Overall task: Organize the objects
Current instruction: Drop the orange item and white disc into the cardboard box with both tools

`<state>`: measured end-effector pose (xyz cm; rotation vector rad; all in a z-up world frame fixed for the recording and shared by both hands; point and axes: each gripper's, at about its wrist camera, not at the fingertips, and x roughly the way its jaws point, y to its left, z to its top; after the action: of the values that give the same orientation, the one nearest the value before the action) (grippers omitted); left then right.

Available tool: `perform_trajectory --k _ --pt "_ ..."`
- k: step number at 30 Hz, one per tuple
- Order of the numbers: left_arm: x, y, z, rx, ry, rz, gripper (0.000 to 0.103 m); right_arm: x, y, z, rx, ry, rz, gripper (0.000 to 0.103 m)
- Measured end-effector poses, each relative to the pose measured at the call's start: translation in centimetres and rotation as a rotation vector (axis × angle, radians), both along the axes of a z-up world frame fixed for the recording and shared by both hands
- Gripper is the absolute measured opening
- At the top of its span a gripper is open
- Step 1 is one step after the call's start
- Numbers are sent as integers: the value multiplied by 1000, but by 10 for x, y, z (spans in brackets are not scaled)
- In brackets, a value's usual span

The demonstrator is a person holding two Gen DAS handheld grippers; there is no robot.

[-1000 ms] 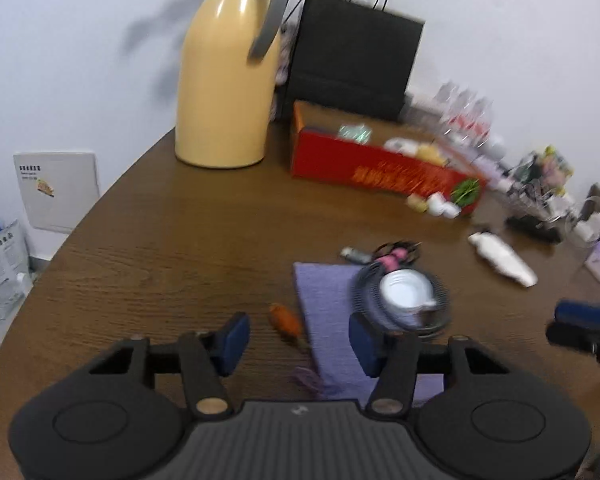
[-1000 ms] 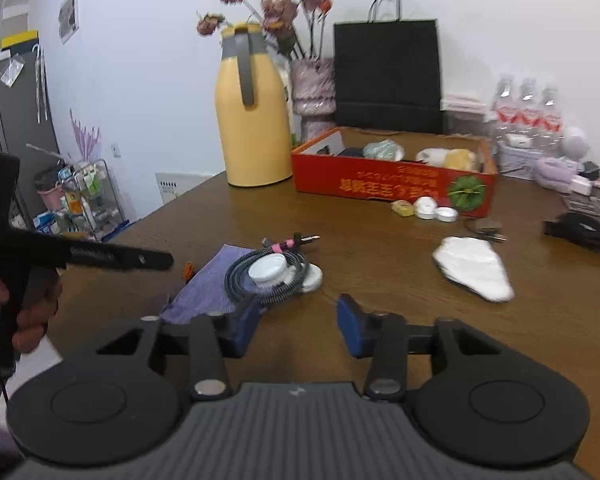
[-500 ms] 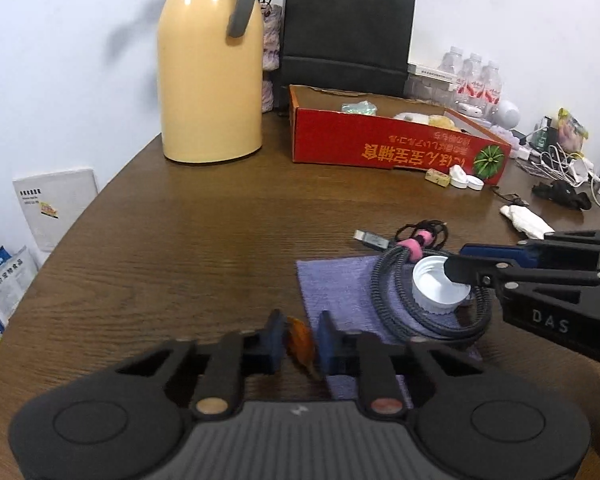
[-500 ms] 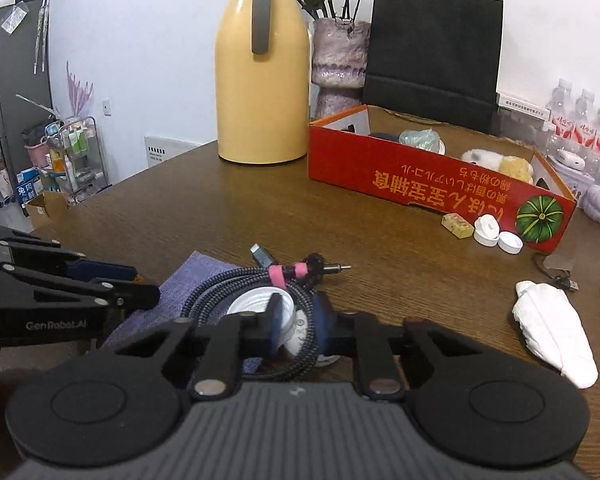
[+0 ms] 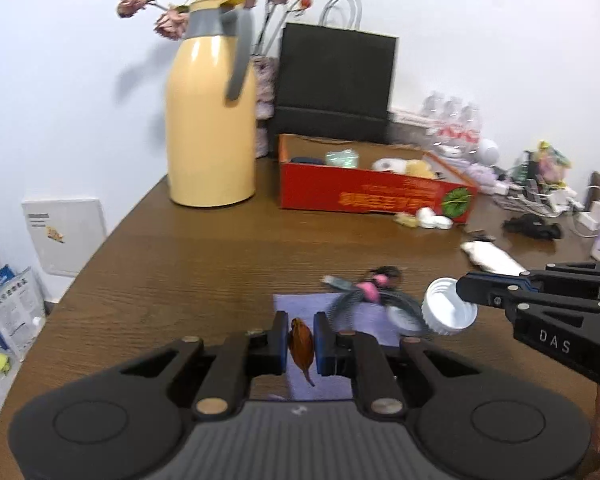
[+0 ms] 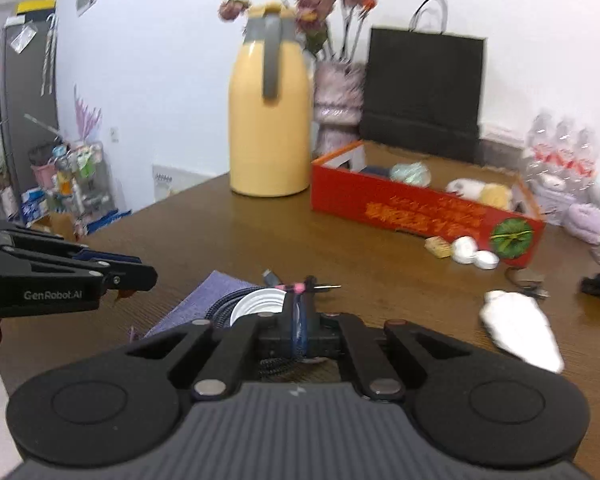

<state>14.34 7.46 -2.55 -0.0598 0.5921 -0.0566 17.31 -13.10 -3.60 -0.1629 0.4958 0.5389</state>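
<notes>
Left tongs (image 5: 302,345) sit low and near, pointing far into the scene, closed tightly on a small orange object (image 5: 301,345) between the blue pads. Right tongs (image 6: 300,322) reach in from the right at similar height, pinched on the rim of a white cap (image 5: 449,306), lifted off the tabletop (image 5: 204,264).

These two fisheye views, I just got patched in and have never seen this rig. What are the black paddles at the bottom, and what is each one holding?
They are hand-held two-finger grippers, each with a camera looking along its fingers. In the left wrist view, the left gripper is shut on a small orange-brown object, too blurred to name. To its right, the right gripper is shut on a white plastic cap, raised above the coiled cable and purple cloth. The other picture is that gripper's own view. Farther back on the wooden table stand a red cardboard box and a yellow thermos jug.
</notes>
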Motion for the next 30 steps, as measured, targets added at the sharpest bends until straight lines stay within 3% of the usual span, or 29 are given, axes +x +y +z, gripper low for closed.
perform_trajectory --k 10,16,21,24,30 --pt "-24 -56 2 -29 -4 -168 12 -39 -76 -7 30 63 -195 3" --pt "14 -53 25 -100 -6 -246 11 -31 -98 -2 67 56 -226 3" --pt "114 -56 76 -61 -96 -269 12 43 -106 39 78 -34 -167 3" --pt "192 -69 84 -62 -63 -264 12 118 -99 60 66 -59 -162 3" --pt "332 -89 70 -104 36 -250 12 283 -58 68 55 21 -160 3"
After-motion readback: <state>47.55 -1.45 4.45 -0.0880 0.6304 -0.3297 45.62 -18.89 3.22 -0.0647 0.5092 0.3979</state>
